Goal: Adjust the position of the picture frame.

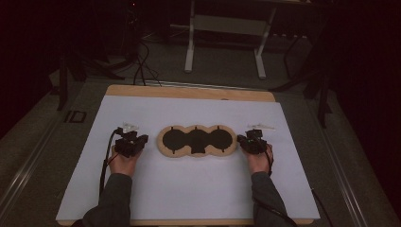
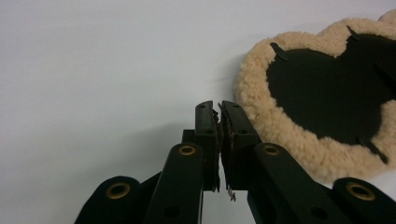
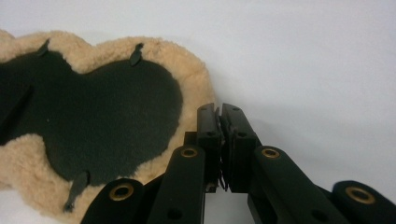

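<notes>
A three-lobed pad (image 1: pixel 196 141) with a tan fleece rim and a black middle lies flat on the white sheet at the table's centre. My left gripper (image 1: pixel 132 137) rests just off the pad's left end, held in a hand. In the left gripper view its jaws (image 2: pixel 218 106) are pressed together with nothing between them, and the pad (image 2: pixel 327 93) lies to their right. Off the pad's right end sits my right gripper (image 1: pixel 255 137). The right gripper view shows those jaws (image 3: pixel 218 108) shut and empty, close beside the fleece rim of the pad (image 3: pixel 102 107).
The white sheet (image 1: pixel 189 194) covers most of a wooden table (image 1: pixel 189 91). A small white piece (image 1: pixel 130 126) lies just beyond the left gripper, another (image 1: pixel 263 126) beyond the right. Behind the table stand a white frame (image 1: pixel 224 28) and floor cables (image 1: pixel 142 66).
</notes>
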`<state>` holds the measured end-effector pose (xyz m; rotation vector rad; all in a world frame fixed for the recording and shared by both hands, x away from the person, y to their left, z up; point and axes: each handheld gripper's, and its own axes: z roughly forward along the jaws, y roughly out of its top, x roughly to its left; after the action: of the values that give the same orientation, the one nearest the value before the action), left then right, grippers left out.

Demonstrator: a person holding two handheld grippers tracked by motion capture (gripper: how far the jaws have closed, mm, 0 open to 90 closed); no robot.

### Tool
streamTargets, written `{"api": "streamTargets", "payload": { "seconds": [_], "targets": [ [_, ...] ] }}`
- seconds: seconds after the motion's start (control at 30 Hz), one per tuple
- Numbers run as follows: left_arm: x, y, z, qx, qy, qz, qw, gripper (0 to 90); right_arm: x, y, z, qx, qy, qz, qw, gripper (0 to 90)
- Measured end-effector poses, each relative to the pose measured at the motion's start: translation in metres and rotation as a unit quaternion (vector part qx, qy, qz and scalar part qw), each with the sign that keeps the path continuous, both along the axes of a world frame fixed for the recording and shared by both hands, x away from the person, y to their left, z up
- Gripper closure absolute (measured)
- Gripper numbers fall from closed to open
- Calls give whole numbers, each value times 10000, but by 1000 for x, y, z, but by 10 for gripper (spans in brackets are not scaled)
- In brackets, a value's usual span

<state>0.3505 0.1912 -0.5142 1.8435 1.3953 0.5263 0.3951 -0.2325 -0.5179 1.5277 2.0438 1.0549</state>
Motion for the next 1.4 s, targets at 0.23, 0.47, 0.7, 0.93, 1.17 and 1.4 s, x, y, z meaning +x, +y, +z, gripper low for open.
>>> {"api": "streamTargets", "payload": {
  "seconds": [0.23,0.47,0.7,0.93,1.17,1.4],
  "targets": [
    [13,-18,-8,259,177,-113,9994,864,4,2,2,218,8,2,9998,846],
    [20,-27,-17,311,307,-220,9988,869,7,5,3,230,31,42,9997,796],
    [21,-29,-19,320,367,-204,9986,889,12,2,5,173,45,-232,9996,843],
    [22,-30,-20,264,388,-182,9987,897,19,0,-1,308,192,-275,9990,824],
    [22,-29,-21,262,351,-252,9987,899,22,-5,0,684,300,-380,9965,785],
    [23,-27,-23,295,384,-321,9983,896,23,-2,1,806,288,-248,9960,715]
  ]
}}
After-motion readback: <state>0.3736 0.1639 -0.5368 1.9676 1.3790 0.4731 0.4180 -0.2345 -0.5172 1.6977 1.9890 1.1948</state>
